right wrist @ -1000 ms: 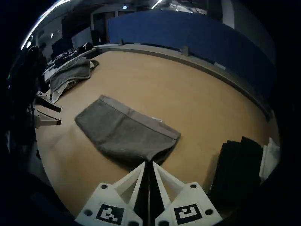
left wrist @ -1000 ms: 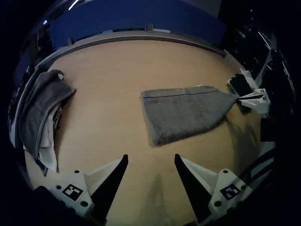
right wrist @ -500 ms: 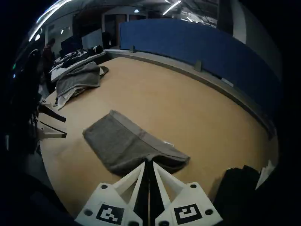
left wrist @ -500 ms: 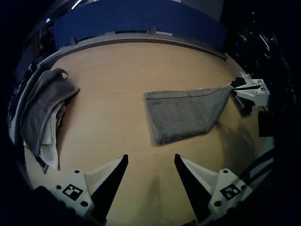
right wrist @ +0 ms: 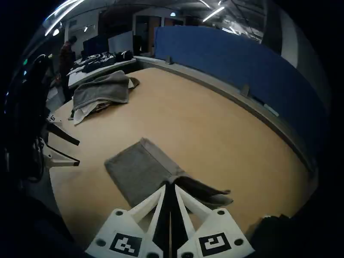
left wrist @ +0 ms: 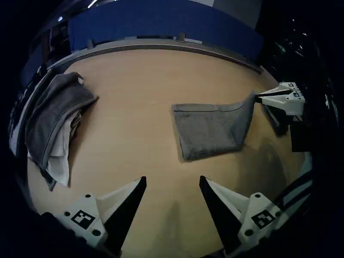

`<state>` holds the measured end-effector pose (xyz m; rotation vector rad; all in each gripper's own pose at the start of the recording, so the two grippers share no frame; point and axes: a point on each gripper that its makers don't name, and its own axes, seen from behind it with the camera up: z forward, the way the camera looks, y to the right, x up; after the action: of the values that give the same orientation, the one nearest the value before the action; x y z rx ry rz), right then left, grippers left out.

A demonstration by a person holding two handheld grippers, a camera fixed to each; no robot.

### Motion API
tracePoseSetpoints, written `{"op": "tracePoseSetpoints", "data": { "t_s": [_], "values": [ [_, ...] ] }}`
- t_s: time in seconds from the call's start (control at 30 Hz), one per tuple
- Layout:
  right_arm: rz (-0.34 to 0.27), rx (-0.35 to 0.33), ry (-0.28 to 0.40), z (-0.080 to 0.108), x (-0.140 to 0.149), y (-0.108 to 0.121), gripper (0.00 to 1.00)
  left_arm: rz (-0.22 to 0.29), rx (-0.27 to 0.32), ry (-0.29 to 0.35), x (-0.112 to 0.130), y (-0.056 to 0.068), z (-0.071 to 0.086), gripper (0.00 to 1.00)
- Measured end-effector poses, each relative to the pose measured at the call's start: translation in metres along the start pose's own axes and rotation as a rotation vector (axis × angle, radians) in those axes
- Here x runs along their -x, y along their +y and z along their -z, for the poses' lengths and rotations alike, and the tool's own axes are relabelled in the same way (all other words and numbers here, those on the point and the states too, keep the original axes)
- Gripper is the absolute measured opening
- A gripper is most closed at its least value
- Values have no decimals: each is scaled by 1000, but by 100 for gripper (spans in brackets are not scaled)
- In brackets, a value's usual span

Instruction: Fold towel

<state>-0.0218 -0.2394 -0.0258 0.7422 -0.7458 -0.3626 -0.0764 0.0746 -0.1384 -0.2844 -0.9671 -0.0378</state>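
Note:
A grey towel lies on the wooden table, its right end lifted off the surface. My right gripper is shut on that raised end at the right of the left gripper view. In the right gripper view the towel spreads out just beyond the shut right gripper, with the held edge folding over towards the far end. My left gripper is open near the table's front edge, well short of the towel, with nothing between its fingers. The left gripper also appears at the left of the right gripper view.
A heap of grey and white towels lies at the table's left edge, seen also as the towel heap in the right gripper view. A blue partition runs along the far side. A dark stack sits low right.
The right gripper has lifted the towel's end and carried it leftward over the rest of the towel, shortening the flat part. The left gripper stayed open and nearly still.

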Motion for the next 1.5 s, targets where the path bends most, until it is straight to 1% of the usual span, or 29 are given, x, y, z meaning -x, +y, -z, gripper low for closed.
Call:
{"op": "tracePoseSetpoints", "data": {
  "t_s": [0.33,0.67,0.97,1.17,1.27,1.5],
  "values": [
    [60,-69,2,-27,-22,-35,1,43,-12,20,2,-11,6,91],
    [148,-152,-11,-55,-34,-84,1,81,-21,31,10,-20,11,91],
    [224,-231,-36,-85,-21,-127,1,111,-26,35,18,-24,12,91],
    [230,-286,-56,-103,-6,-155,1,130,-21,35,22,-21,12,91],
    [234,-292,-67,-108,0,-161,1,135,-19,35,24,-20,12,91],
    [243,-302,-103,-112,16,-164,1,136,-19,38,25,-19,13,91]
  ]
}}
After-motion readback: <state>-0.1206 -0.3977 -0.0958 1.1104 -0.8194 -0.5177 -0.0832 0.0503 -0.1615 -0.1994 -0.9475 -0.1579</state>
